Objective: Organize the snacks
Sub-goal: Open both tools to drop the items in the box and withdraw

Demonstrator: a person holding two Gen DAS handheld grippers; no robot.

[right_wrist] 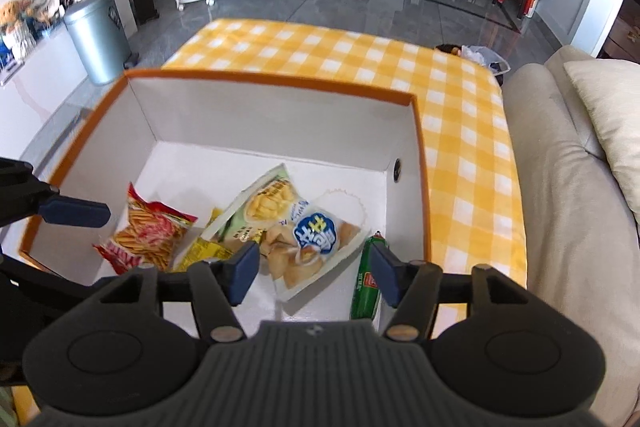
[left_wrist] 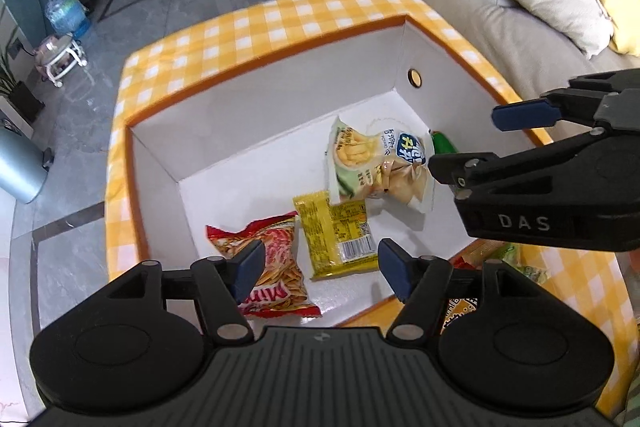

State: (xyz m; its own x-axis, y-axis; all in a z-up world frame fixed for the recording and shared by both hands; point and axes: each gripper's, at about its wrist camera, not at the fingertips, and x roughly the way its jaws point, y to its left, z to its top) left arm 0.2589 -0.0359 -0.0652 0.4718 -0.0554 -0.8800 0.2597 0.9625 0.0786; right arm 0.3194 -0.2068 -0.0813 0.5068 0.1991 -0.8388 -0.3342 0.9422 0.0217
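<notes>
You are hovering both tongs over the open white box (left_wrist: 280,131) with the orange rim, which is sitting on the yellow checked tabletop (right_wrist: 360,55). Your left tongs (left_wrist: 320,269), low in the left wrist view, are standing apart with nothing between the pads, and your right tongs (right_wrist: 314,273), low in the right wrist view, are likewise standing apart and gripping nothing. Inside the box, four snacks are lying on the floor: a red bag of stick crackers (left_wrist: 272,259) toward the lower left, a yellow packet (left_wrist: 340,231) just beside it, a pale chip bag (left_wrist: 376,167) overlapping the yellow packet's upper edge, and a green sausage stick (right_wrist: 366,279) resting against the box's right wall in the right wrist view. This is looking like the end of a drop-off, with both tongs empty above the box. More packets (left_wrist: 500,259) are showing at the lower right of the left wrist view, outside the box rim on the tabletop, partly hidden behind the tongs. Your next move is probably calling for swinging one of the tongs back over the rim toward those packets, keeping the pads wide and clearing the box wall as you are going.
</notes>
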